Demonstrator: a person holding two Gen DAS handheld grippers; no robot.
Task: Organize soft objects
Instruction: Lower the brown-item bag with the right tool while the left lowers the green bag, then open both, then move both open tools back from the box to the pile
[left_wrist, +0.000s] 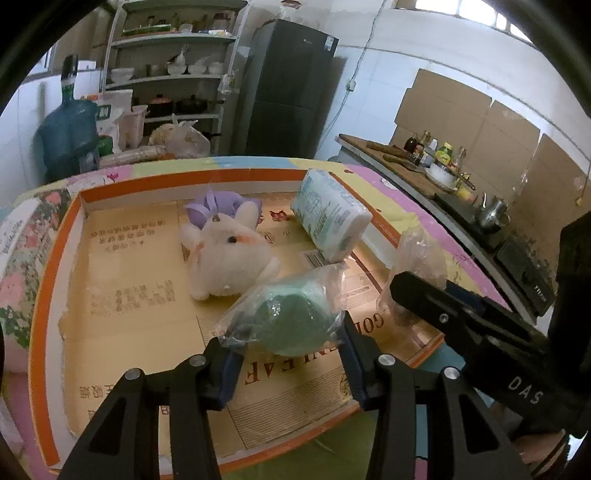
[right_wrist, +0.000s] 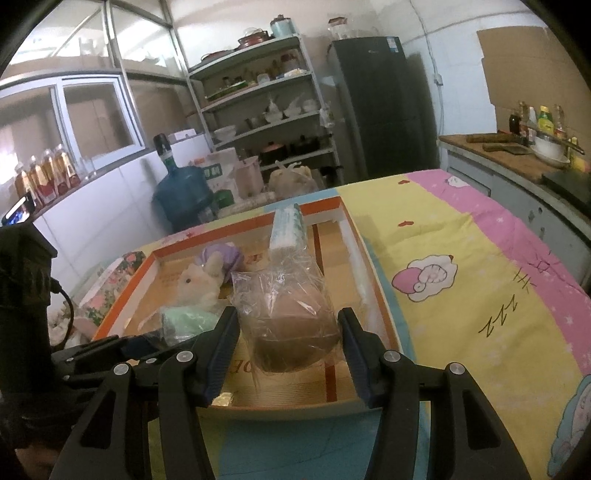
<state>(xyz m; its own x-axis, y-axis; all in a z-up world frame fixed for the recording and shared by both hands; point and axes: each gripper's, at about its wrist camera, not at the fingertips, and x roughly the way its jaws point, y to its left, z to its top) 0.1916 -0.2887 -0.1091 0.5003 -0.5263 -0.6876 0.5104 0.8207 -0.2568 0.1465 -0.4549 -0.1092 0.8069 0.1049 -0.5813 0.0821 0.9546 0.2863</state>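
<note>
Five soft things sit in one shallow cardboard tray (left_wrist: 55, 280): two bagged sponges, one plush rabbit, one purple cloth piece and one tissue pack. The green sponge (left_wrist: 291, 321) in its clear bag lies with its long axis running from 8 o'clock to 2 o'clock, between the wide-spread fingers of the left gripper (left_wrist: 288, 354); the bag's edges touch both pads, though a firm grip cannot be told. The brown sponge (right_wrist: 295, 332), also bagged, sits between the open fingers of the right gripper (right_wrist: 288, 354), clear of both pads. At 11 o'clock from the green sponge lies the white rabbit (left_wrist: 229, 258), head toward 12. Behind it is the purple cloth (left_wrist: 210, 210). The tissue pack (left_wrist: 328, 214) at 1 o'clock leans on the tray wall.
</note>
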